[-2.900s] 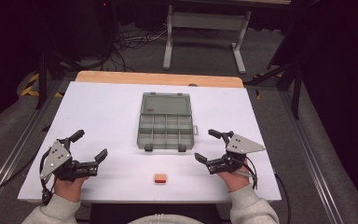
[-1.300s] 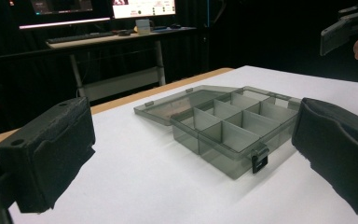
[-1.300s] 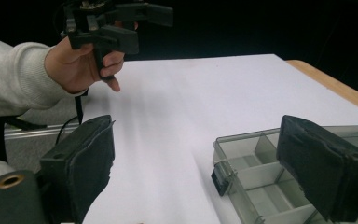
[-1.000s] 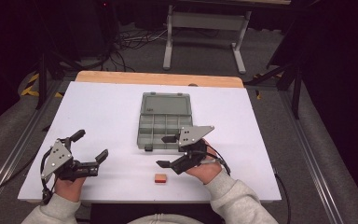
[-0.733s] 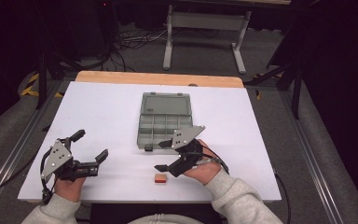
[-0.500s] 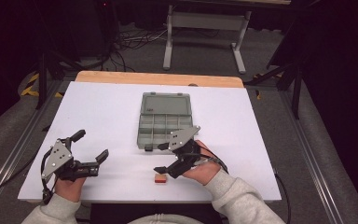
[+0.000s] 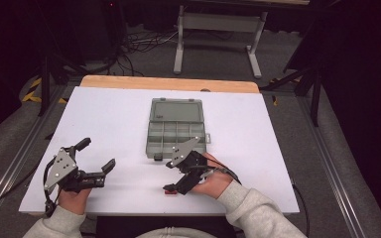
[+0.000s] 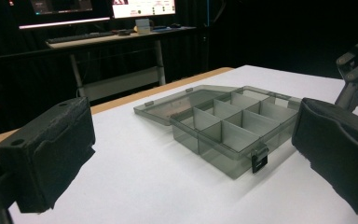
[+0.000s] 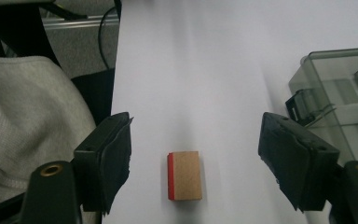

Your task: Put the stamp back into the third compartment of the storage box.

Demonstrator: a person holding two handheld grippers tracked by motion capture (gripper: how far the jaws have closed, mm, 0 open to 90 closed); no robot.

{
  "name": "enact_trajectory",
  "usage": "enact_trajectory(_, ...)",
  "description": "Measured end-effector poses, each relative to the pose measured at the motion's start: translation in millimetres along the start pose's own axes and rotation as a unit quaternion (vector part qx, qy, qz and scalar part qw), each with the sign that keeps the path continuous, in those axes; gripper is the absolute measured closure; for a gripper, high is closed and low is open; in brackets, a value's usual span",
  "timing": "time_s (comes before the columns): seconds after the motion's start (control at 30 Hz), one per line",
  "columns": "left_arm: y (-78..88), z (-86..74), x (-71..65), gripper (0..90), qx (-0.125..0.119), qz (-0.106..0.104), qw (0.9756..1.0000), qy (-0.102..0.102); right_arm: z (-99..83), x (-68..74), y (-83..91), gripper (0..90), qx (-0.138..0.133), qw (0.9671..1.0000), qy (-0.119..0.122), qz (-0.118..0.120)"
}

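Note:
A small tan block with a red side (image 9: pixel 185 175) lies on the white table near its front edge (image 7: pixel 169 192). My right gripper (image 7: pixel 167 176) hangs low over it. Its jaws have just been closing a little, and they stand open on either side of the block (image 9: pixel 198 140) without touching it. A grey clear organizer box (image 7: pixel 176 130) with several empty compartments lies with its lid open at the table's middle. My left gripper (image 7: pixel 98 153) rests at the front left, open and empty, facing the box (image 8: pixel 233 126) between its jaws (image 8: pixel 193 154).
The white table (image 7: pixel 114 114) has a wooden strip along its far edge. The box's latch corner (image 9: pixel 307 105) is close to the right gripper's far jaw. A grey sleeve (image 9: pixel 23 112) lies beside the near jaw. A desk frame (image 7: pixel 213 29) and cables stand beyond the table.
My right gripper has moved from the front right to the left and down over the block, its jaws now around it. The left gripper has stayed put.

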State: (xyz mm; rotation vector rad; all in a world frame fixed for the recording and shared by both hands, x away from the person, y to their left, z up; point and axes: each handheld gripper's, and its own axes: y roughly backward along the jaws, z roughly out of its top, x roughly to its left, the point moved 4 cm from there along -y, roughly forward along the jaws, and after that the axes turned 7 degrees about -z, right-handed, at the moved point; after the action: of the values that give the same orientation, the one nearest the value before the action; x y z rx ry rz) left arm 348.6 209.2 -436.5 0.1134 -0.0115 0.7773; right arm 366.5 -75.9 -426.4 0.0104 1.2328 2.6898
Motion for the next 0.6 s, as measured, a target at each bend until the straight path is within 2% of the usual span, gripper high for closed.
enact_trajectory(0.3,-0.1,-0.1,0.0,0.3,0.0,0.0,1.0,0.001,-3.2,2.3,-10.8,27.4,0.04,0.9992,0.003,0.007)
enact_trajectory(0.6,-0.2,0.0,-0.3,0.3,0.0,0.0,1.0,0.001,-9.1,5.3,-19.8,29.1,0.085,0.9963,0.004,0.012)
